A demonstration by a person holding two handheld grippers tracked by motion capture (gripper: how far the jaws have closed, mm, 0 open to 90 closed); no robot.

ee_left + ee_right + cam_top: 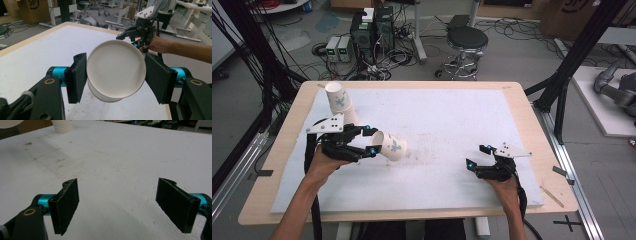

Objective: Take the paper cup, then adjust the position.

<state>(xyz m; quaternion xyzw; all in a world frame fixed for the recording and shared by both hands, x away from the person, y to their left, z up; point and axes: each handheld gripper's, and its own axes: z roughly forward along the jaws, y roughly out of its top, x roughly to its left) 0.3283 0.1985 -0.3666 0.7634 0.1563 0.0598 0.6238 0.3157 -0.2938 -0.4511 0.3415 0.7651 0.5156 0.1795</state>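
Cup [392, 146] in left gripper [371, 141], cup stack [340, 102] behind, right gripper [478, 156] well right

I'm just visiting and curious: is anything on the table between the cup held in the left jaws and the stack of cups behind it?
Nothing visible. The left gripper holds the cup on its side, and the stack stands just behind, with bare mat around it.

Stool [467, 37], computer towers [372, 30] — perhaps — behind table [512, 95].

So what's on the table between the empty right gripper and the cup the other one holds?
Nothing: in the high view, bare white mat separates the right gripper from the paper cup gripped by the left gripper.
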